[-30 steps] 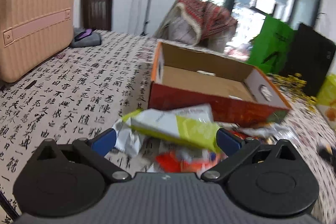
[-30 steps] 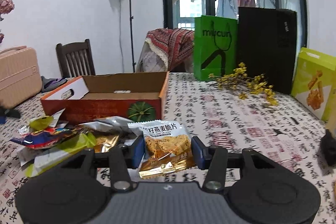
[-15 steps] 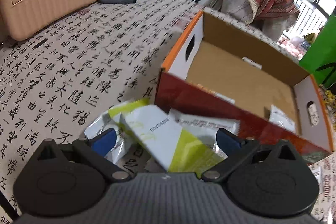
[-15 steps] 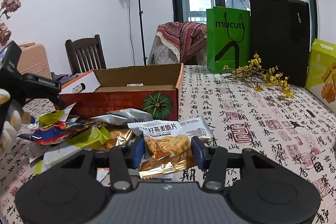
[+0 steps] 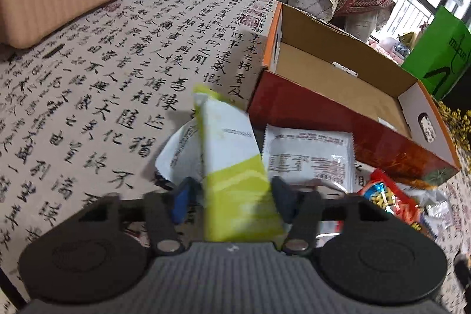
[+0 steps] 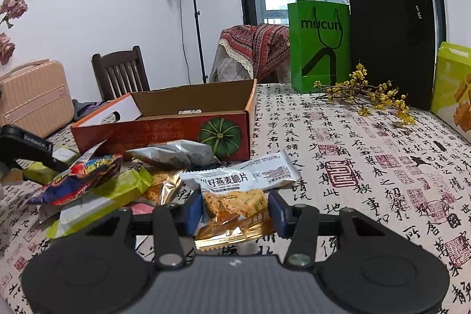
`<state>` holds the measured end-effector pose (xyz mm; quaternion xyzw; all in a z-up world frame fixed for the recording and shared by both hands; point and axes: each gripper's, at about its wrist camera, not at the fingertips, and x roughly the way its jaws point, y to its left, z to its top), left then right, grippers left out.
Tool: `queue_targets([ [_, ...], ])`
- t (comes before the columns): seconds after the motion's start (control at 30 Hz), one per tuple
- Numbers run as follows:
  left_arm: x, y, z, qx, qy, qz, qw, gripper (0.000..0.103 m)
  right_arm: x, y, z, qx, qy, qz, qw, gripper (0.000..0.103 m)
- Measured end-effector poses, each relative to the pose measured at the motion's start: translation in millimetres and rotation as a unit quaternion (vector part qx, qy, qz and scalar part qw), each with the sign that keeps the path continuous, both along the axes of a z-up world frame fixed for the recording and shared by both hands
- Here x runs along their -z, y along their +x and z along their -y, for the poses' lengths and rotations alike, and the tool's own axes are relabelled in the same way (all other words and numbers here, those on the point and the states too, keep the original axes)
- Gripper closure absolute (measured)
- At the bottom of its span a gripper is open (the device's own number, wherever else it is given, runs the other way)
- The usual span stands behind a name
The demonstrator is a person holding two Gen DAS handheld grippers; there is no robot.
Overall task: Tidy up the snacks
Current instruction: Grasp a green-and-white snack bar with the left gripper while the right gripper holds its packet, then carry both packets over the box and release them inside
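Two packets sit in my tongs, one on each side. My left tongs [image 5: 232, 197] are closing on a white-and-lime snack packet [image 5: 232, 155], which stands up between the blue pads, though blur hides whether they press it yet. It hangs just in front of the red cardboard box [image 5: 323, 114], above a silver packet [image 5: 309, 155] lying on the worktop [image 5: 103, 84]. My right tongs [image 6: 235, 214] grip an oat-crisp packet [image 6: 232, 205] by its sides, held low over the worktop near the heap of snacks [image 6: 117, 181]. That heap lies against the box's front wall. A green bag [image 6: 319, 46] stands well behind.
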<state>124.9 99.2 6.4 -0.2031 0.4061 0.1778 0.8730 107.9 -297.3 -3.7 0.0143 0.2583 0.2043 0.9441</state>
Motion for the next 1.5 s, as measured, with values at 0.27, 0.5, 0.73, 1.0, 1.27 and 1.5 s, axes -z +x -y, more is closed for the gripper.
queue_targets([
  [0.27, 1, -14, -6, 0.021, 0.023, 0.023, 0.9992, 0.060, -2, -3, -3, 0.000, -0.006, 0.000, 1.000, 0.056],
  [0.5, -6, -29, -9, 0.028, 0.040, 0.042, 0.9979, 0.060, -5, -6, -7, -0.002, -0.011, 0.004, 1.000, 0.056],
  [0.73, -23, -44, -11, 0.034, 0.048, 0.077, 0.9953, 0.060, -8, -6, -10, -0.003, -0.012, 0.007, 1.000, 0.056],
  [1.0, -50, -52, 0, 0.054, 0.066, 0.125, 0.9884, 0.060, -22, -3, -15, -0.007, -0.010, 0.026, 1.000, 0.056],
  [1.27, -77, -27, 24, 0.086, 0.076, 0.160, 0.9805, 0.060, -52, 16, -35, -0.019, 0.002, 0.063, 0.998, 0.055],
  [1.5, -100, 20, 48, 0.100, 0.070, 0.183, 0.9756, 0.060, -82, 59, -64, -0.023, 0.013, 0.072, 0.997, 0.056],
])
